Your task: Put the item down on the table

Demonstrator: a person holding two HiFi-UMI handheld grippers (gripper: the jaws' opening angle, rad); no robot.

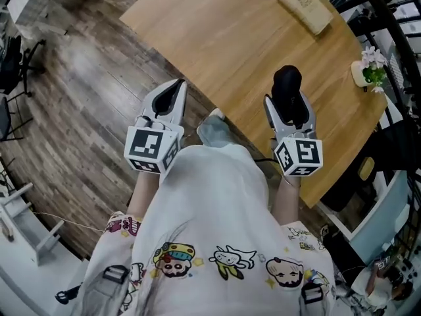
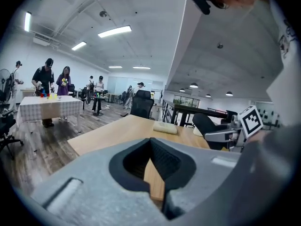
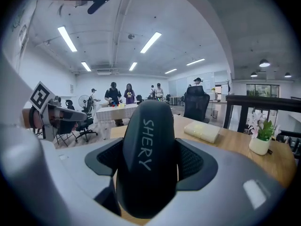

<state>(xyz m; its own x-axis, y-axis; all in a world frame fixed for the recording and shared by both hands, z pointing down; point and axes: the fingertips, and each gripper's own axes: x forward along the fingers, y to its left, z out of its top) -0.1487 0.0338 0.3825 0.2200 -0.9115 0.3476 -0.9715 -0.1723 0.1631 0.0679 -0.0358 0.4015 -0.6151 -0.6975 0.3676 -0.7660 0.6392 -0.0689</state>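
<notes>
Black and rounded, the item (image 3: 146, 159) marked SHERY sits between the jaws of the right gripper (image 1: 289, 105). They stand wide and clamp it by its two sides, so it is carried clear of the wooden surface (image 1: 250, 38), above the near edge. I judge that this side hold leaves its underside free to meet the wood. The left gripper (image 1: 172, 92) hangs just off that edge, jaws all but together on nothing, out of the way. A pale flat box (image 1: 304, 6) and a small flower pot (image 1: 367, 71) lie well apart.

Grey-brown plank floor (image 1: 79, 104), long ceiling strip lights (image 2: 114, 31) and a black office chair (image 2: 141, 103).
</notes>
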